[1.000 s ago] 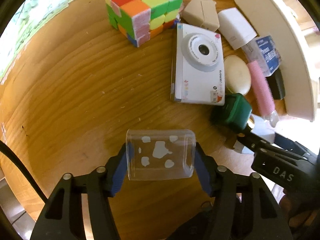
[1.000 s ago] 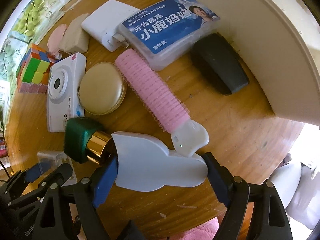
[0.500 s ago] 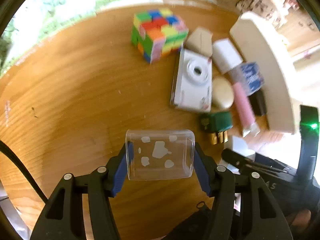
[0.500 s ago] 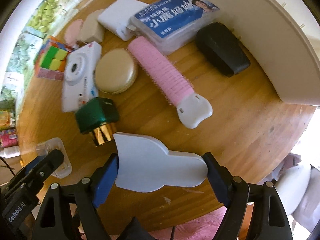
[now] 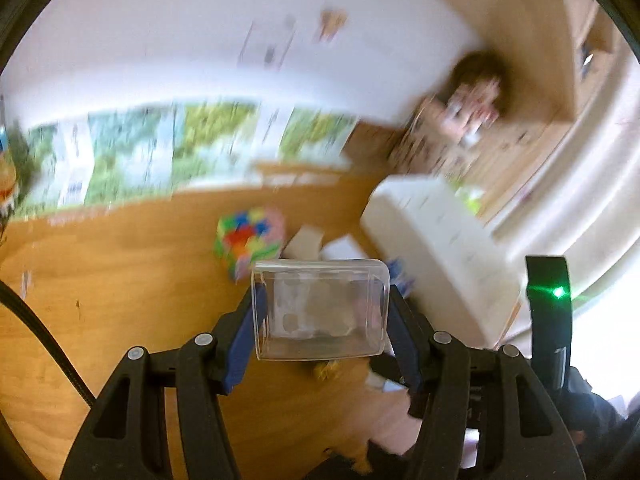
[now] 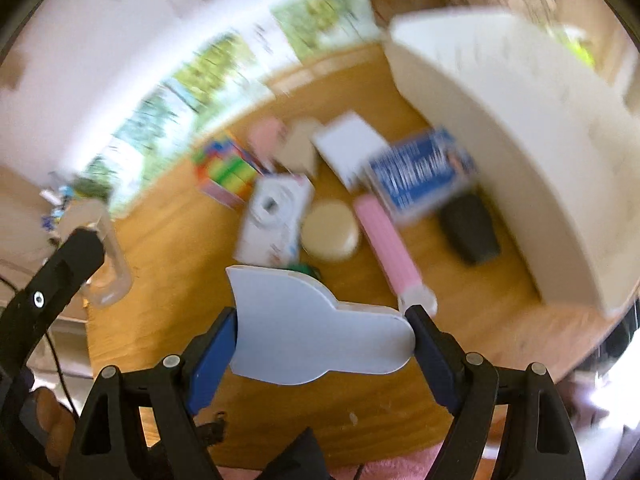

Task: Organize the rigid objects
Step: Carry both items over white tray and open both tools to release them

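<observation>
Clear box (image 5: 320, 308) clamped between left jaws.

The left gripper (image 5: 322, 312) is seen tilted downward, its blue-padded fingers (image 5: 244, 344) pressed against both sides of a clear plastic box (image 5: 320, 308), which is held off the surface. The right gripper (image 6: 324, 332) is pointed more steeply down, and a flat pale blue paddle-shaped piece (image 6: 316, 332) is clamped crosswise between its pads. In the right wrist view the left gripper (image 6: 76, 248) is visible at the left edge.
</observation>
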`<state>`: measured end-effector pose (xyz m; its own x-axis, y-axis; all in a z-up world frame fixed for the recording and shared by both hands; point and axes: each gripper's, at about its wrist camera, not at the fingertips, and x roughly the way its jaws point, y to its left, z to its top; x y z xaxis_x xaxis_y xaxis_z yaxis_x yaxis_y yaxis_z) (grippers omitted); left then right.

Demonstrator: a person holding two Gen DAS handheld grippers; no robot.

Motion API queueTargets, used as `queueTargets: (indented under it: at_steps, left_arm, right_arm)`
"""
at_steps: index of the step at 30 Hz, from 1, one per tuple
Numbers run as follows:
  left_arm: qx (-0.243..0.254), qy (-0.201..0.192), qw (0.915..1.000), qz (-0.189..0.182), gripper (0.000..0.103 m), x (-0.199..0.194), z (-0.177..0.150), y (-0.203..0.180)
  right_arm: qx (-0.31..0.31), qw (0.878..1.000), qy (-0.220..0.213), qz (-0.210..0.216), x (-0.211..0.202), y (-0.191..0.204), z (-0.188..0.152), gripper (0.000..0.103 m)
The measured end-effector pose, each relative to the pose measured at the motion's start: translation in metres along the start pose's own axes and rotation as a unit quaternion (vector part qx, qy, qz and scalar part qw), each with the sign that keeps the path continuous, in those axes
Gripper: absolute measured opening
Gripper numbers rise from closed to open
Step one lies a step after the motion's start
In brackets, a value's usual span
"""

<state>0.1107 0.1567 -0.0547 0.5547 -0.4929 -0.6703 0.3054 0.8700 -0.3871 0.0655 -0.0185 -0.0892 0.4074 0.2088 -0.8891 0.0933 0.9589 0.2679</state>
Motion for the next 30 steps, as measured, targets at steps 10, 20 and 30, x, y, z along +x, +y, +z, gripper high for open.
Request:
queueTargets:
  at_steps: [10,20,30]
  left_arm:
    - [-0.017,-0.076,0.9969,0.002,0.063,-0.012,0.009,-0.039]
    - [-0.012,-0.104,0.9945,-0.004,0.063,0.002,0.011,-0.095]
    - [-0.027,-0.097,0.9946,-0.025,0.063,0.035,0.003,-0.148]
  right_arm:
    - [-0.076,0.992,-0.090,0.043,-0.038,-0.026,0.035,0.084]
    - [-0.140,0.978,-0.148,0.049,-0.078,-0.063,0.050,0.084]
    - [-0.153,0.974,-0.164,0.014,-0.097,-0.125,0.062,0.084]
